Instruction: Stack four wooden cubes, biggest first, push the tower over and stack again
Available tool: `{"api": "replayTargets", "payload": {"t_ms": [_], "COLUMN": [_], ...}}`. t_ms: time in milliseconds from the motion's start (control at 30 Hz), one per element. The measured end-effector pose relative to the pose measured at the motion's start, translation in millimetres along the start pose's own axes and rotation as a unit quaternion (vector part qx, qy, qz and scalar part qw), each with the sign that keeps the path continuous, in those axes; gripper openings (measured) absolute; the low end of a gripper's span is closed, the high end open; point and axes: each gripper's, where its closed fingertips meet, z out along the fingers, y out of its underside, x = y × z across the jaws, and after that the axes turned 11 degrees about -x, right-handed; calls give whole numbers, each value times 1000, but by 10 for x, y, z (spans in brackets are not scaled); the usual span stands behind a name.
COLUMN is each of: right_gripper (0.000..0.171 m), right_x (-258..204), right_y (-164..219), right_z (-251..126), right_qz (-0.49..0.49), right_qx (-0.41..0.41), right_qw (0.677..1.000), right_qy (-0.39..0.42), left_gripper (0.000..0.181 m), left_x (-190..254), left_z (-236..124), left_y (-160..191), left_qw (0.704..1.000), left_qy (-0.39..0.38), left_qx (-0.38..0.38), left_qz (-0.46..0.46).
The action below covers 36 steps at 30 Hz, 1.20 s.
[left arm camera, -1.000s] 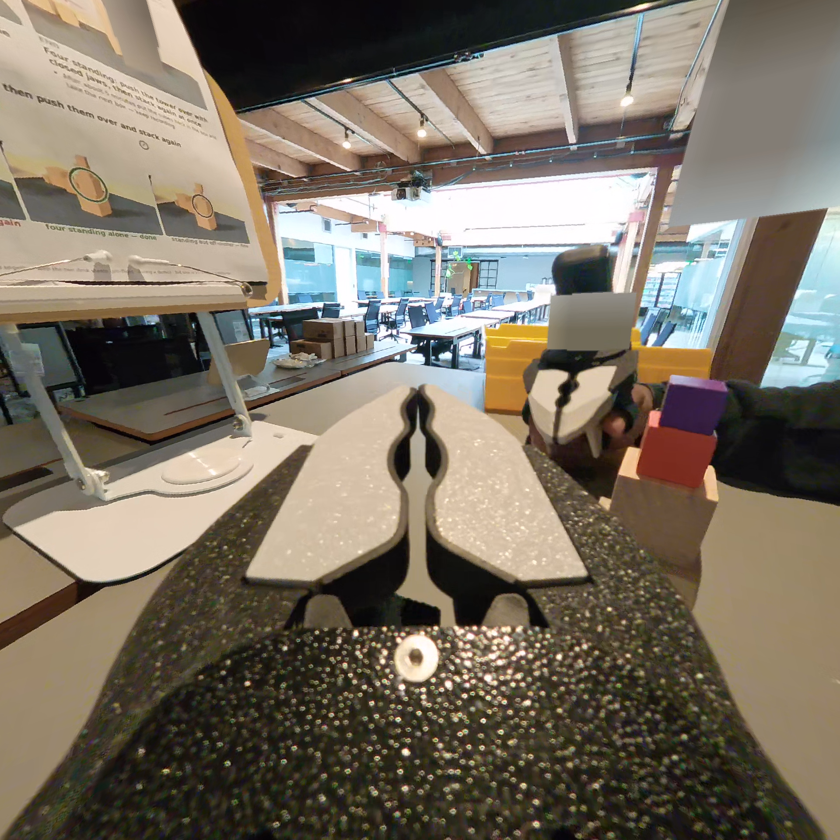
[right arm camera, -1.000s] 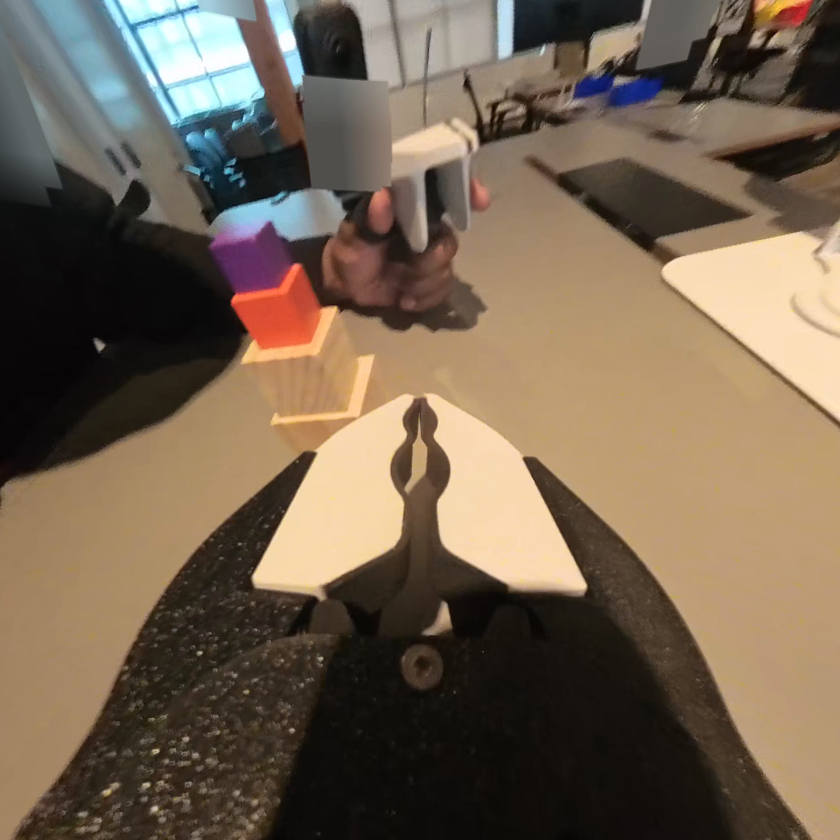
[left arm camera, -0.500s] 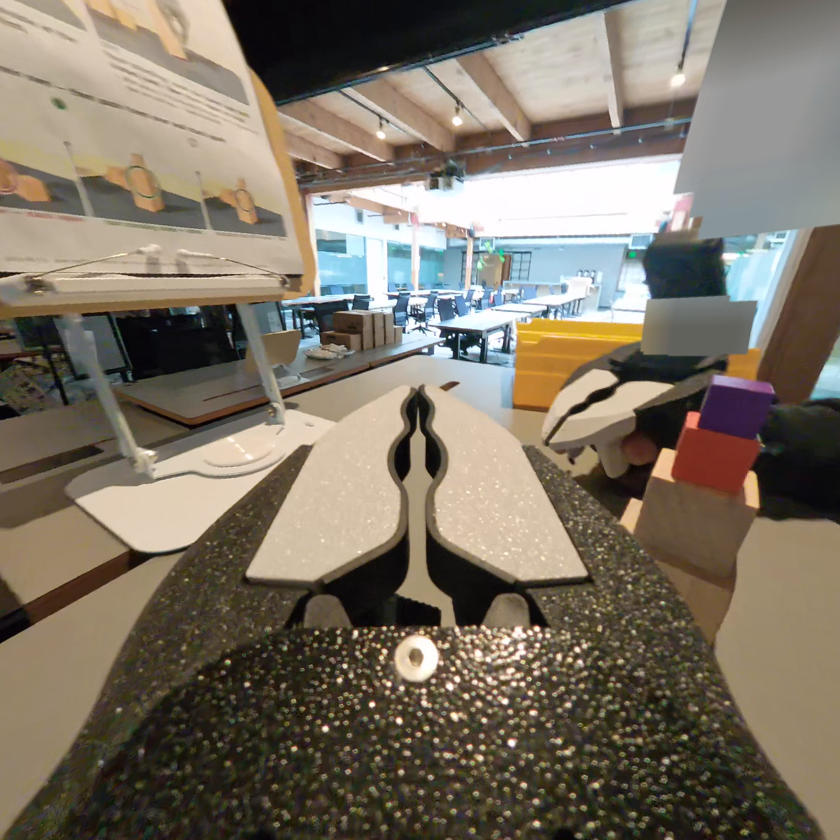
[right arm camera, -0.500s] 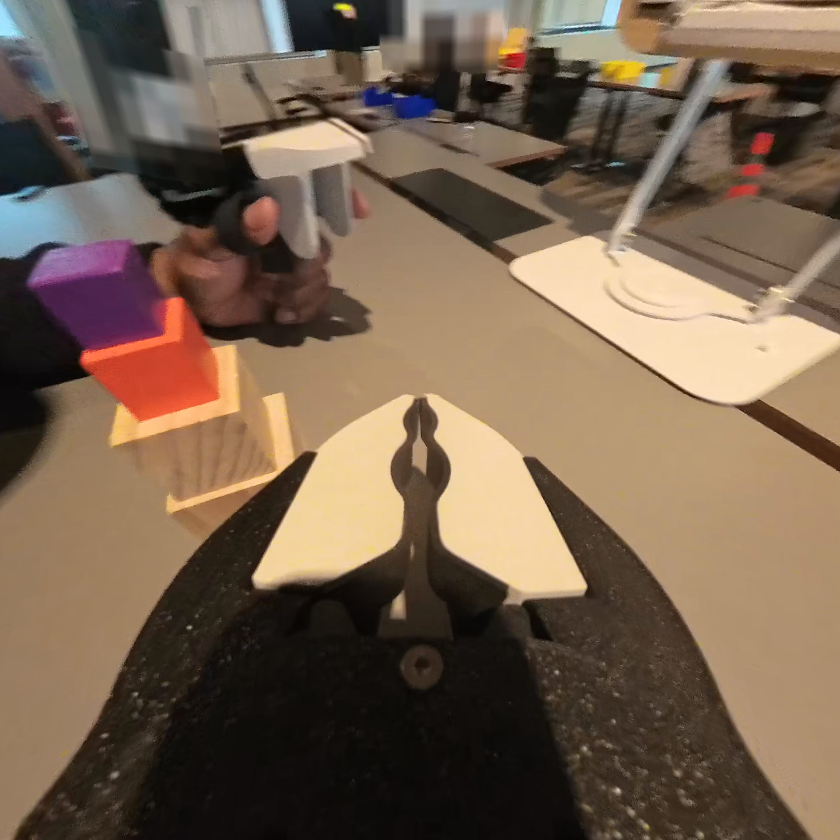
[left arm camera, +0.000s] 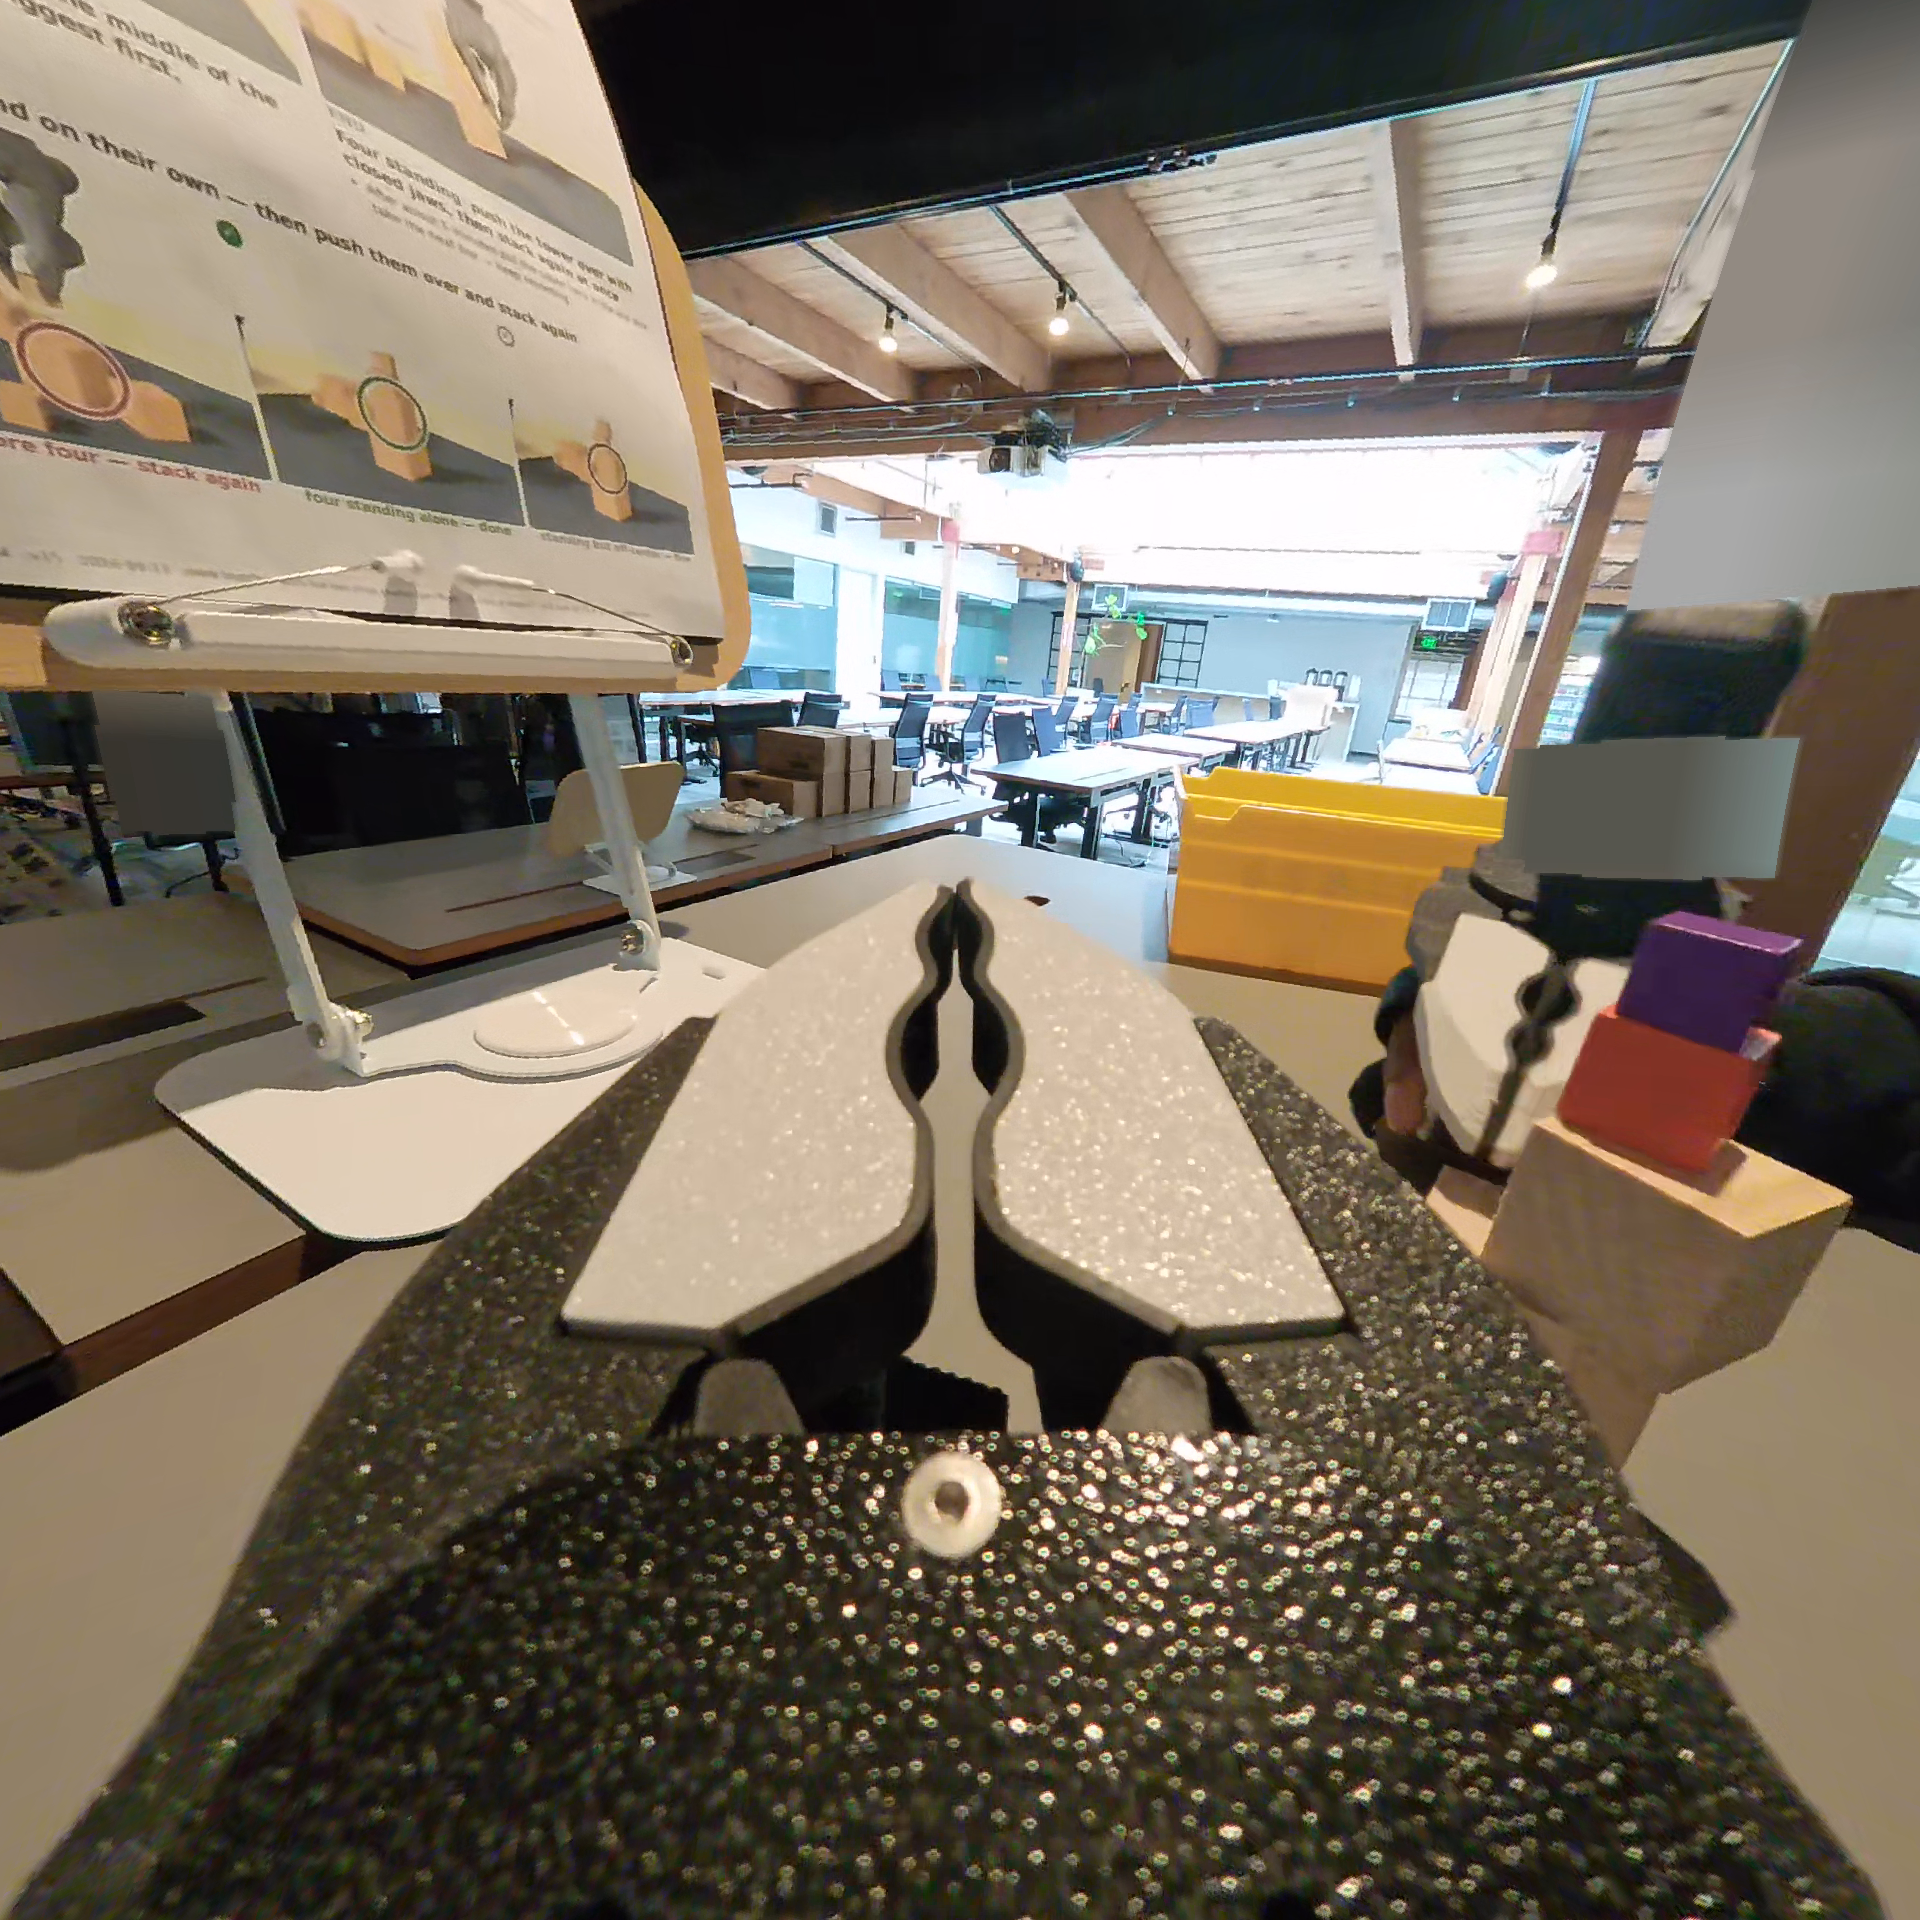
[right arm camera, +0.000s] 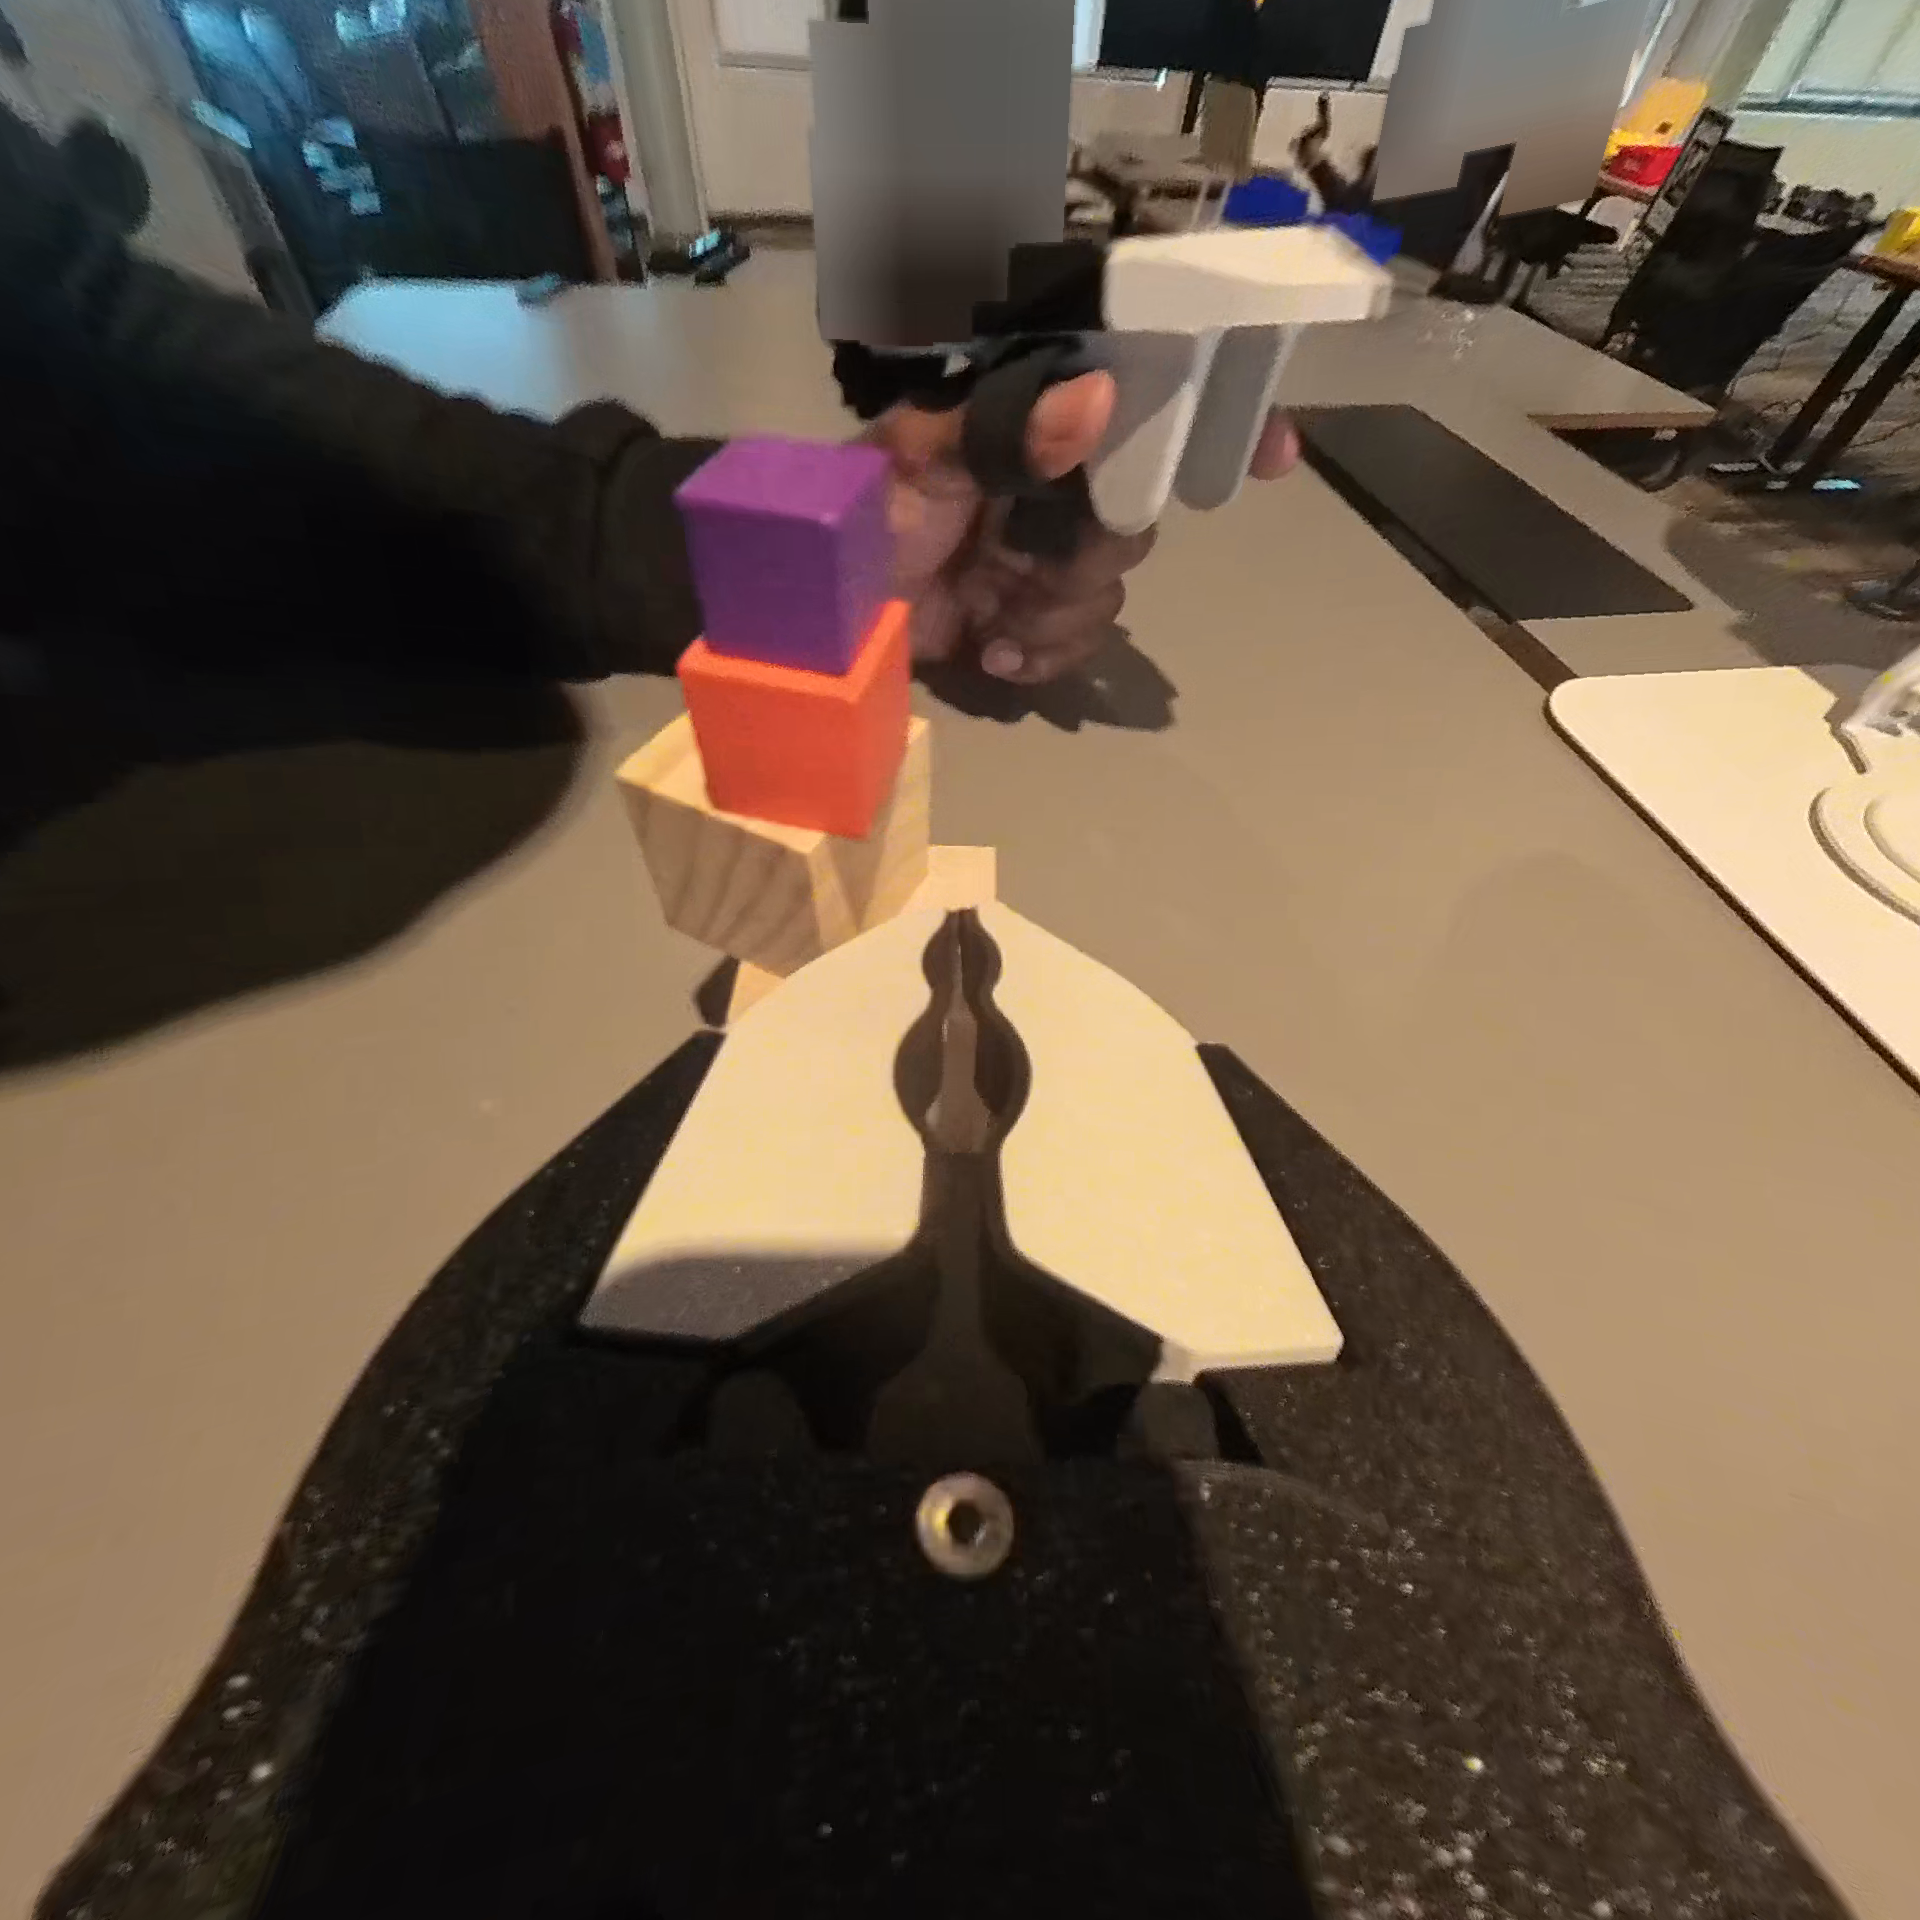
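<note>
On the grey table (right arm camera: 1299,831) we see the four-cube tower, purple cube (right arm camera: 784,566) on red cube (right arm camera: 795,743) on two plain wooden cubes (right arm camera: 769,878), just beyond our right gripper (right arm camera: 961,920), fingers together and empty, like our left gripper (left arm camera: 956,904)

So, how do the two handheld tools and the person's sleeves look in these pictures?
Both tools look alike. The left tool and the right tool each have a black, speckled, glittery body with one silver screw near the middle, and two flat pale fingers whose wavy inner edges meet at a point. No cables show. A dark sleeve covers the left arm; another dark sleeve shows on the right arm.
</note>
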Motion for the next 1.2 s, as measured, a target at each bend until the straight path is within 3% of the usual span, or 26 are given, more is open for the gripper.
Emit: {"api": "replayTargets", "payload": {"t_ms": [167, 233, 300, 633, 867, 1067, 1200], "right_gripper": [0, 0, 0, 0, 0, 0, 0], "right_x": [62, -301, -493, -330, -221, 69, 124], "right_y": [-23, -34, 2, 73, -59, -190, -211], "right_z": [-36, 48, 121, -5, -48, -206, -262], "right_qz": [24, -60, -124, -109, -96, -41, -13], "right_qx": [14, 2, -17, -15, 32, 100, 119], "right_qw": [1000, 997, 991, 993, 995, 993, 992], "right_qy": [4, -49, -51, -50, -11, 47, 37], "left_gripper": [0, 0, 0, 0, 0, 28, 52], "left_x": [9, 7, 9, 14, 29, 289, 902], "left_z": [3, 3, 1, 3, 5, 28, -59], "left_y": [5, 4, 5, 9, 13, 73, 235], "left_qw": [1000, 1000, 1000, 1000, 1000, 997, 974], "left_qy": [0, 0, 1, 1, 5, 70, 208], "left_qx": [-2, -2, -2, -3, -4, -25, -85], "left_qz": [3, 2, 3, 5, 8, 37, 33]}}
